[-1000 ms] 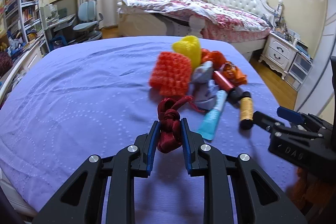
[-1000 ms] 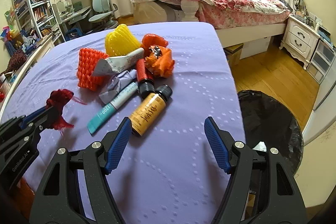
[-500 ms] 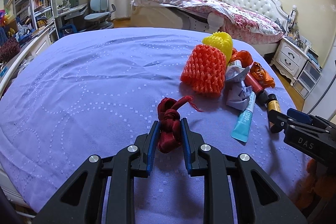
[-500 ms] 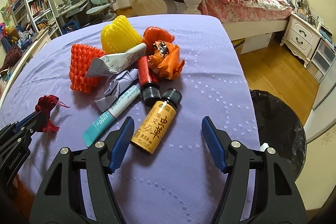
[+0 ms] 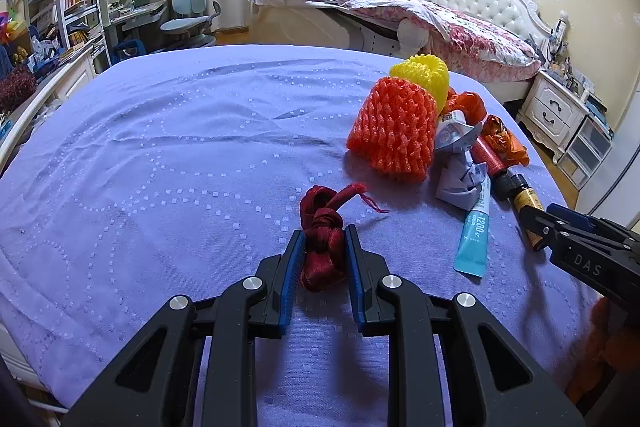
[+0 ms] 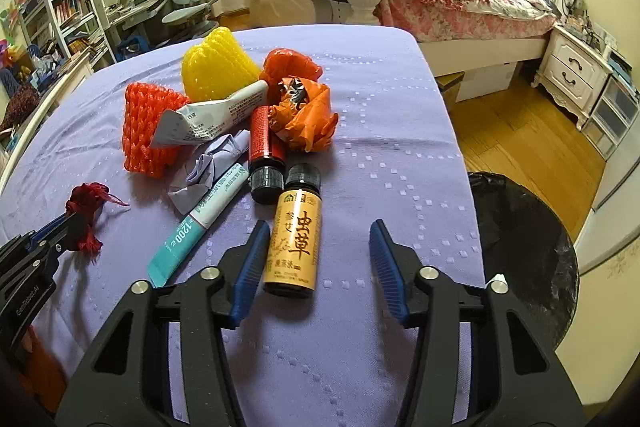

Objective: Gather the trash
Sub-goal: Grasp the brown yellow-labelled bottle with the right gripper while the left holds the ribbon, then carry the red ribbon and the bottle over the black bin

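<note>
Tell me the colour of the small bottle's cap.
Black, clearest in the right wrist view: small bottle, cap.

The right gripper (image 6: 318, 265) has moved forward over the counter (image 6: 384, 155) toward the trash pile. A second ago the amber bottle (image 6: 295, 235) lay ahead of its open fingers (image 6: 250, 267); now the bottle's lower half lies between them, close beside the left finger and apart from the right one. In the left wrist view the pile, with the orange foam net (image 5: 394, 131), has slid rightward and the right gripper (image 5: 536, 223) now overlaps the amber bottle (image 5: 527, 201).
</note>
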A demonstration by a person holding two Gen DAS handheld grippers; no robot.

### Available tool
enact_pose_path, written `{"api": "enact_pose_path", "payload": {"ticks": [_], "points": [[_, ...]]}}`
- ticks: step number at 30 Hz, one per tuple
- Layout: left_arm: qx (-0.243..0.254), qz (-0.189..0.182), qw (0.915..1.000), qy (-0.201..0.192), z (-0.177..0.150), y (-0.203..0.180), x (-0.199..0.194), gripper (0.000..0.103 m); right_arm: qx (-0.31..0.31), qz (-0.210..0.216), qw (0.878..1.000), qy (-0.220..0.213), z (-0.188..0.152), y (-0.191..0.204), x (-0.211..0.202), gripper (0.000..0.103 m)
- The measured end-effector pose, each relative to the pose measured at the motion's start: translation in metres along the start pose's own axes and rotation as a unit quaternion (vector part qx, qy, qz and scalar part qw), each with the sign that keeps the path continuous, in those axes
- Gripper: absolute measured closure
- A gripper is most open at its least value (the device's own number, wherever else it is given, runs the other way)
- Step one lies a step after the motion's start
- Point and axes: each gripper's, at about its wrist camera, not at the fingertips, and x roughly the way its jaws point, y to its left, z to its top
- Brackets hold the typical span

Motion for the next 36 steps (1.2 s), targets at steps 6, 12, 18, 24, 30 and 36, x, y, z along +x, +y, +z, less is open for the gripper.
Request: {"api": "enact_pose_path", "payload": {"ticks": [6,12,18,24,30,36], "points": [[0.004,0.000,1.0000,0.000,-0.001,-0.002,0.000,0.079,-0.002,0.004,1.000,0.003,-0.002,-0.003,-0.002,0.075],[0.009,-0.001,1.0000,-0.002,-0.002,-0.005,-0.002,0.079,0.003,0.017,1.000,-0.001,-0.012,-0.006,-0.010,0.079],[0.015,-0.012,0.9998,-0.005,-0.007,-0.013,-0.008,0.079,0.003,0.022,1.000,-0.004,-0.022,-0.005,-0.019,0.079],[0.024,-0.030,0.9993,-0.006,-0.013,-0.026,-0.015,0.079,0.005,0.023,1.000,-0.012,-0.030,-0.010,-0.030,0.079],[0.035,-0.043,0.9984,-0.013,-0.014,-0.040,-0.024,0.080,0.013,0.023,0.999,-0.030,-0.033,-0.021,-0.045,0.079],[0.056,-0.067,0.9956,-0.034,-0.010,-0.065,-0.039,0.079,0.025,0.009,0.998,-0.054,-0.034,-0.041,-0.063,0.079]]}}
